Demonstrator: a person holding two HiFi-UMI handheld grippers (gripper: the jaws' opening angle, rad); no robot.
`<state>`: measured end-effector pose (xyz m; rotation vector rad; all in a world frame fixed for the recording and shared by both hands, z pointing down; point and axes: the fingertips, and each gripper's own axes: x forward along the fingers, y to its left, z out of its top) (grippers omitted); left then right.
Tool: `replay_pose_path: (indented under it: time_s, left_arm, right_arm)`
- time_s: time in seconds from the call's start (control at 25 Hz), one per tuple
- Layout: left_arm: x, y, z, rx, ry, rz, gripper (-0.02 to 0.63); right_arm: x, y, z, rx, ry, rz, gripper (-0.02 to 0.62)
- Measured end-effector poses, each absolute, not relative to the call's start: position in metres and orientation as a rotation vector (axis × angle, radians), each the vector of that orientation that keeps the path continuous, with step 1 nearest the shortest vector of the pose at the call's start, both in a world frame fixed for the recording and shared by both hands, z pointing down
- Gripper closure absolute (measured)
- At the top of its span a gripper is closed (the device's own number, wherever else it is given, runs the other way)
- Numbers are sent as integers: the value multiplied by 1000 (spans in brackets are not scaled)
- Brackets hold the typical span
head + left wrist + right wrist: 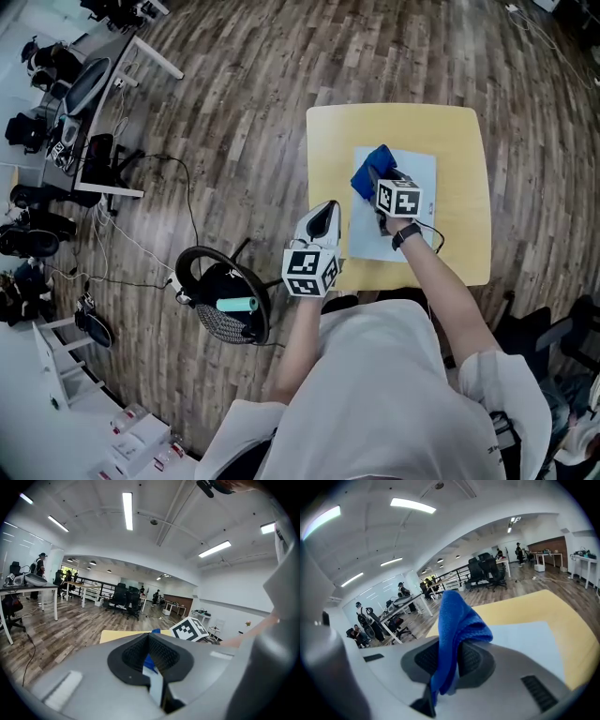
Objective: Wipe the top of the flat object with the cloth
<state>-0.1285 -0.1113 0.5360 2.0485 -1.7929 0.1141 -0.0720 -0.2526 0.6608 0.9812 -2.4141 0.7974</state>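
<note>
Right gripper [373,178], head view, centre right: jaws pinch the blue cloth [368,172] at the upper-left corner of the pale flat sheet [417,173] on the yellow table [469,141]; left gripper [327,210] hovers at the table's left edge. Left gripper view: jaws pressed together, empty. Right gripper view: cloth rises from the clamped jaws, sheet at right.

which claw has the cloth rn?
The right claw: it is shut on the blue cloth, over the pale sheet. The left claw is shut on nothing, by the table's left edge.
</note>
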Motion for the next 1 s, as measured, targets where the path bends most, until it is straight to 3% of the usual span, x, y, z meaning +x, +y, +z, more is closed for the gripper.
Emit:
replay_pose_path:
  time_s: [0.6, 0.8, 1.0]
  left_arm:
    - [-80, -130, 538, 2166, -1657, 165, 597]
    - [-75, -132, 537, 2177, -1647, 166, 597]
    - [-81, -124, 535, 2164, -1676, 160, 597]
  right_arm:
    - [139, -284, 669, 1370, -2224, 791, 535]
    - [160, -281, 669, 1391, -2180, 779, 535]
    - [130, -274, 647, 1338, -2279, 767, 535]
